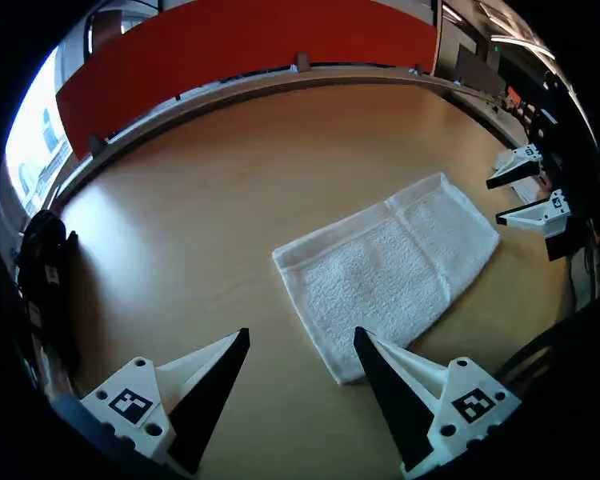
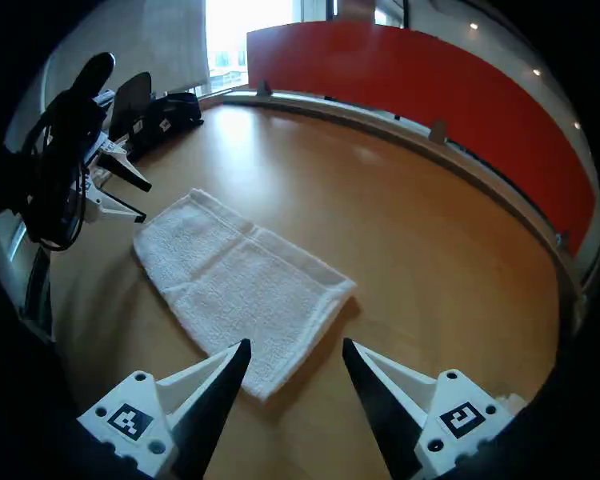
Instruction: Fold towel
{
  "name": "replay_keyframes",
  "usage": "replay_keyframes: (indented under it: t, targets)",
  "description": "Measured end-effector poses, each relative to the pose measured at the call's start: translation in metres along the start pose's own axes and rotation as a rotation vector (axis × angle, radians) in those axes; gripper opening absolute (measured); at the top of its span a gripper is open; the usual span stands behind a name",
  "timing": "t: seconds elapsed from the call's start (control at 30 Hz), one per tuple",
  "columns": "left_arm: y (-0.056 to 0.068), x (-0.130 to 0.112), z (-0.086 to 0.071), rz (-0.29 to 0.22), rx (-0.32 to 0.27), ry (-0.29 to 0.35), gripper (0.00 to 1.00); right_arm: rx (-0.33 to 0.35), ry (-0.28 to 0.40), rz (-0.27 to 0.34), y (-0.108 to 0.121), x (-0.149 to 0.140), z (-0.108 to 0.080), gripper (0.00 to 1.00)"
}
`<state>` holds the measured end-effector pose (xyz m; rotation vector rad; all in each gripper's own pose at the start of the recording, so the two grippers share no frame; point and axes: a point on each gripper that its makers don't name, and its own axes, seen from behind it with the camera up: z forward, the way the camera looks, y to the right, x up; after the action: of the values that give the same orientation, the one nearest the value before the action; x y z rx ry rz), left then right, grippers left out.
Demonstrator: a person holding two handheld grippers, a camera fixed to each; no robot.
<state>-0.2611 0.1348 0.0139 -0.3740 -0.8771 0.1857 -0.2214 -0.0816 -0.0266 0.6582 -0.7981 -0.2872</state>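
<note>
white hand-held gripper (image 1: pixel 301 331), black-faced fingers (image 1: pixel 210 388), square markers (image 1: pixel 130 404).

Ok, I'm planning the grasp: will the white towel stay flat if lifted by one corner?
Probably not: the towel looks like soft terry, so it should droop. Lying on the smooth table, it would likely bunch if pushed.

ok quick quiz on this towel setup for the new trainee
1. True or false: the white towel lies flat on the wooden table.
2. The panel behind the table is: A blue, B red, C green.
3. Fill in: the left gripper and right gripper both have jaws ____.
Key: 1 true; 2 B; 3 open.
</note>
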Motion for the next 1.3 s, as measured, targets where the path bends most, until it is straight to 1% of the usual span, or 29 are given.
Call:
replay_keyframes:
  t: [0.2,0.4,0.67,0.97,1.17,1.3]
  targets:
    - [0.006,-0.012,-0.007,-0.021,0.002,0.000,0.97,-0.002,0.004,0.008,-0.006,-0.008,-0.009,0.88]
    - [0.007,-0.022,-0.013,-0.036,0.011,0.001,0.97,0.003,-0.001,0.003,-0.009,-0.015,-0.012,0.88]
    - [0.005,-0.030,-0.022,-0.049,0.028,0.009,0.97,0.012,0.000,-0.009,-0.011,-0.019,-0.010,0.88]
    - [0.004,-0.044,-0.036,-0.095,0.047,0.029,0.97,0.042,-0.016,-0.033,-0.016,-0.026,-0.006,0.88]
    - [0.004,-0.055,-0.043,-0.113,0.060,0.035,0.97,0.057,-0.026,-0.053,-0.018,-0.029,-0.002,0.88]
    - [0.004,-0.060,-0.048,-0.131,0.070,0.056,0.97,0.067,-0.037,-0.075,-0.019,-0.032,0.000,0.88]
